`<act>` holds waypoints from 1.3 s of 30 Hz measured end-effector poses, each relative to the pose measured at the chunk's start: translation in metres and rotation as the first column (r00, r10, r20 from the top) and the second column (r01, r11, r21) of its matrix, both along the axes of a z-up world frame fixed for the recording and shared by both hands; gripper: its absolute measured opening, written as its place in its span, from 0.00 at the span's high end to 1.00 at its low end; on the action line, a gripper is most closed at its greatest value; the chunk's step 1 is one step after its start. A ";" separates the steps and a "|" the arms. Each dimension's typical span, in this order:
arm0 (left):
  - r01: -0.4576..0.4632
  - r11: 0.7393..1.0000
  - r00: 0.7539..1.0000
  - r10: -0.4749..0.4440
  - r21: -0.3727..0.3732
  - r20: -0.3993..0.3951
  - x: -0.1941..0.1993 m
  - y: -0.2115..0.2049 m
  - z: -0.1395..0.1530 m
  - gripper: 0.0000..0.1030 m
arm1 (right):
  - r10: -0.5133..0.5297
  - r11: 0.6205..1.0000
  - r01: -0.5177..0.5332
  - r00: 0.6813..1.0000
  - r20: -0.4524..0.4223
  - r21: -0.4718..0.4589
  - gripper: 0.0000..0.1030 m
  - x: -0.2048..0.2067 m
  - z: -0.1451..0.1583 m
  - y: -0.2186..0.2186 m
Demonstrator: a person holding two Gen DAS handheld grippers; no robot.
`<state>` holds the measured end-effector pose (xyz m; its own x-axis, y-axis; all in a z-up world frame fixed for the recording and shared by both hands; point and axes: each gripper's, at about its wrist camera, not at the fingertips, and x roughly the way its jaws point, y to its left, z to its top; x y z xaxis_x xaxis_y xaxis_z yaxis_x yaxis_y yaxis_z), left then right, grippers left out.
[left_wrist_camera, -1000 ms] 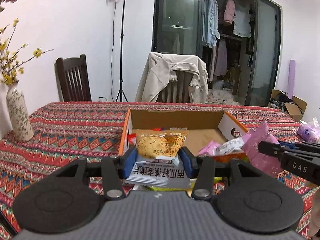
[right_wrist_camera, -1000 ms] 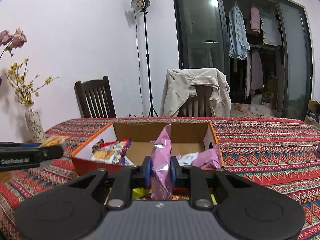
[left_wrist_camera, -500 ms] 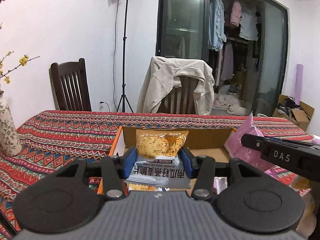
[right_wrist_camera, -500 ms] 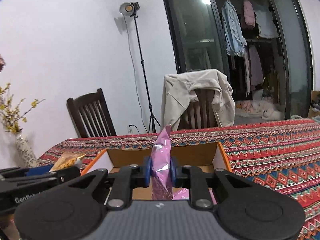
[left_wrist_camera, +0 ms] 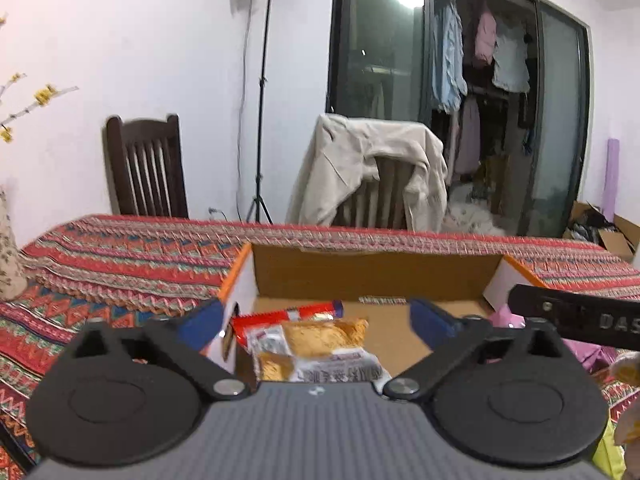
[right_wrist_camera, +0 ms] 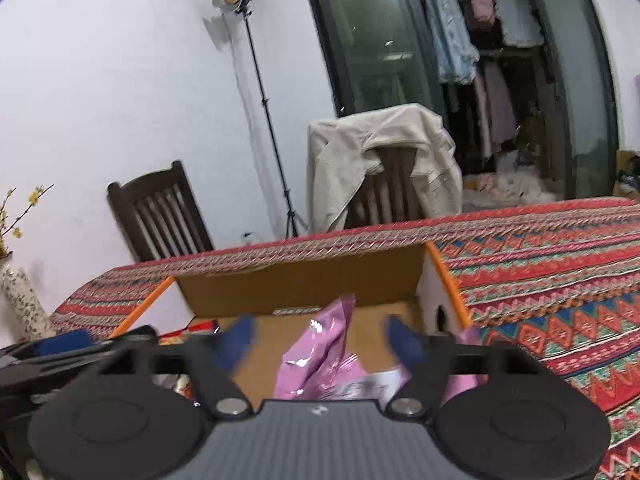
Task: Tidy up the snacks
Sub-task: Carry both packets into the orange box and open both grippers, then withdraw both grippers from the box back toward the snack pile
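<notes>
desk (left_wrist_camera: pixel 120 256): covered by red patterned cloth | cardboard box (left_wrist_camera: pixel 372 272): open-topped, orange-edged, standing on the cloth at mid-desk | vase (right_wrist_camera: pixel 20 300): floral, upright on the desk, well left of the box | right of the box: a pink packet (left_wrist_camera: pixel 588 350), possibly on the cloth, largely hidden

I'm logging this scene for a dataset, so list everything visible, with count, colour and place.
cardboard box: 1, brown with orange rim, on the table
cracker packet: 1, clear and white, in the box's left part
red snack bar: 1, red, behind the cracker packet
pink packet: 1, pink, in the box's right part
tablecloth: 1, red patterned, over the table
wooden chairs: 2, dark, behind the table
beige jacket: 1, draped on the right chair
light stand: 1, black, by the wall
vase: 1, white floral, table's left end
left tongs: open, over the box
right tongs: open, over the box
</notes>
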<state>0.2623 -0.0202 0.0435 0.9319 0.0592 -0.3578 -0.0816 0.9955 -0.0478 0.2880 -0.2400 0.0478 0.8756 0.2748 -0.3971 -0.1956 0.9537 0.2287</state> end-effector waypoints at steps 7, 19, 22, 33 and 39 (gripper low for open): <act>-0.018 1.000 1.000 0.018 -0.009 0.018 -0.010 0.001 0.005 0.00 | -0.026 1.000 0.026 0.999 0.035 -0.004 0.00 -0.010 0.006 -0.005; -0.029 0.999 0.999 0.028 -0.038 -0.029 -0.028 0.004 0.034 0.00 | -0.012 0.999 0.016 0.993 0.119 -0.033 0.00 -0.046 0.042 -0.007; -0.029 0.999 0.999 0.028 -0.033 -0.033 -0.038 0.007 0.037 0.00 | -0.009 0.998 0.017 0.991 0.133 -0.056 0.00 -0.062 0.049 -0.010; 0.010 1.000 0.998 -0.012 -0.027 -0.059 -0.092 0.014 0.030 0.00 | 0.005 0.986 0.007 0.997 0.072 -0.169 0.00 -0.116 0.032 -0.024; 0.005 1.000 0.997 -0.007 -0.026 -0.081 -0.120 0.020 0.010 0.00 | 0.013 0.974 -0.012 1.000 0.005 -0.226 0.00 -0.140 0.005 -0.028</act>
<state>0.1420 -0.0005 0.0531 0.9003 0.0438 -0.4331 -0.0805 0.9945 -0.0667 0.1481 -0.2683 0.0532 0.8756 0.1897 -0.4443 -0.2088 0.9779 0.0061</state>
